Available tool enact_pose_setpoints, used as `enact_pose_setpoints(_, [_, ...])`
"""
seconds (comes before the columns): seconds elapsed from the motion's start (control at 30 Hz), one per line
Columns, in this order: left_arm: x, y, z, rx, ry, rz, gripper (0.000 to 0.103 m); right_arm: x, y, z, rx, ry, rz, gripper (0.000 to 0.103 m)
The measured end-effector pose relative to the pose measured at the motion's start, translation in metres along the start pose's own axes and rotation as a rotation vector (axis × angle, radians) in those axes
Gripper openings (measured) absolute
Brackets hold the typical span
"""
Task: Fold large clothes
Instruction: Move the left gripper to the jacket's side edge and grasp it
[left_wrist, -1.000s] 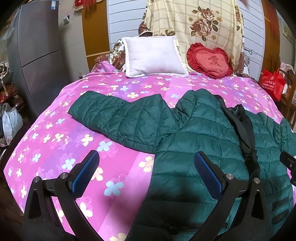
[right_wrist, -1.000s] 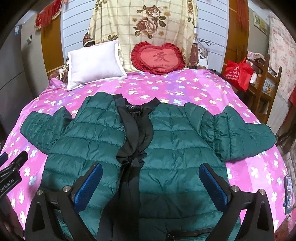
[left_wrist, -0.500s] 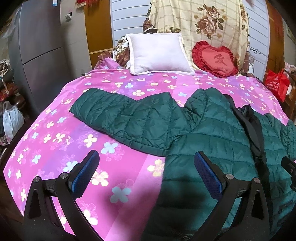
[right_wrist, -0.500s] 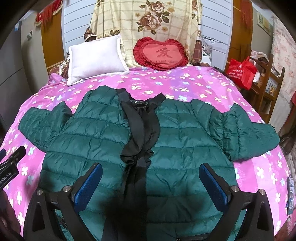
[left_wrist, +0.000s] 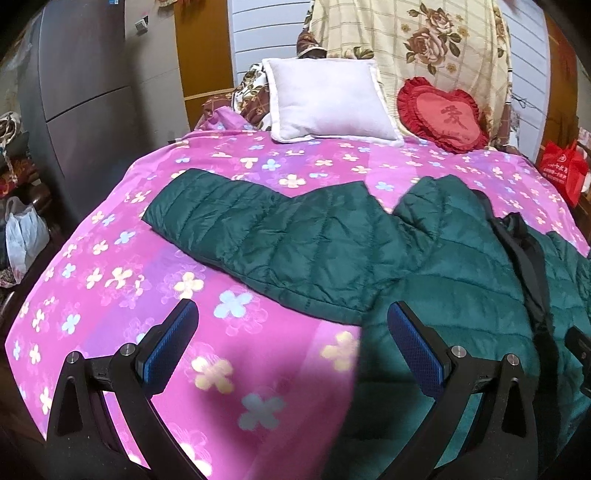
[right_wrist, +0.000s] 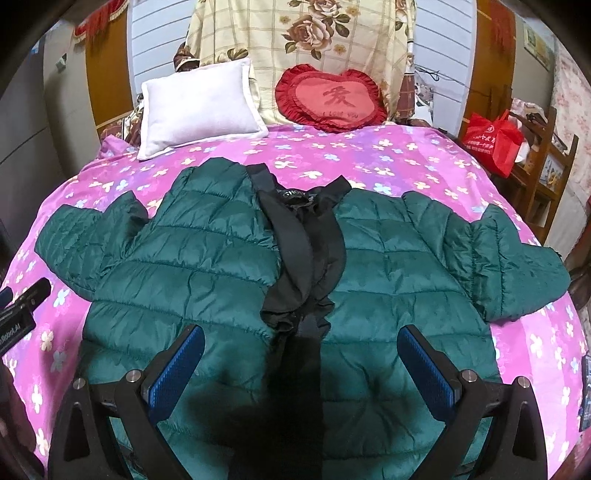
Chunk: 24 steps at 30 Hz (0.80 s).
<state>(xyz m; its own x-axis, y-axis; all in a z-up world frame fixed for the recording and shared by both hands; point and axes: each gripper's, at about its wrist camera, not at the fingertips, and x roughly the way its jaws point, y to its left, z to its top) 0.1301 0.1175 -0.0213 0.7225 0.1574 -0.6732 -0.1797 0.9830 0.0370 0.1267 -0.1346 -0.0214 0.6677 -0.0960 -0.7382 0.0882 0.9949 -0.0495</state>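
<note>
A dark green quilted jacket (right_wrist: 229, 266) with a black lining (right_wrist: 306, 251) lies front-up and open on a pink flowered bedspread (right_wrist: 388, 158), sleeves spread out. In the left wrist view its left sleeve (left_wrist: 280, 236) stretches across the bed ahead. My left gripper (left_wrist: 291, 343) is open and empty, hovering over the bedspread beside the jacket's left hem. My right gripper (right_wrist: 301, 365) is open and empty above the jacket's lower front. The left gripper's body shows at the left edge of the right wrist view (right_wrist: 22, 306).
A white pillow (left_wrist: 328, 103) and a red heart cushion (left_wrist: 443, 118) lean at the head of the bed. A red bag (right_wrist: 491, 140) and wooden shelves (right_wrist: 546, 173) stand to the right. A grey cabinet (left_wrist: 85, 92) and a white bag (left_wrist: 26, 236) stand to the left.
Both grippers have moved forward and lower toward the jacket. The left gripper has shifted left, so more bedspread lies between its fingers. Both stay open.
</note>
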Motion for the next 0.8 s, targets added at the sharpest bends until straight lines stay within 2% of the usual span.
enact_pose_setpoints(0.2, [0.028, 0.027, 0.016, -0.027, 0.027, 0.029, 0.103, 0.01, 0.005, 0.003, -0.004, 0.014, 0.005, 0.103])
enact_pose_setpoints(0.37, [0.058, 0.065, 0.039, -0.071, 0.051, 0.073, 0.103, 0.019, 0.011, 0.004, -0.014, 0.028, 0.013, 0.103])
enact_pose_setpoints(0.63, [0.118, 0.149, 0.076, -0.287, 0.094, 0.109, 0.103, 0.027, 0.017, 0.004, -0.039, 0.041, 0.021, 0.103])
enact_pose_setpoints(0.8, [0.141, 0.179, 0.079, -0.393, 0.132, 0.103, 0.102, 0.029, 0.021, 0.006, -0.067, 0.042, 0.019, 0.103])
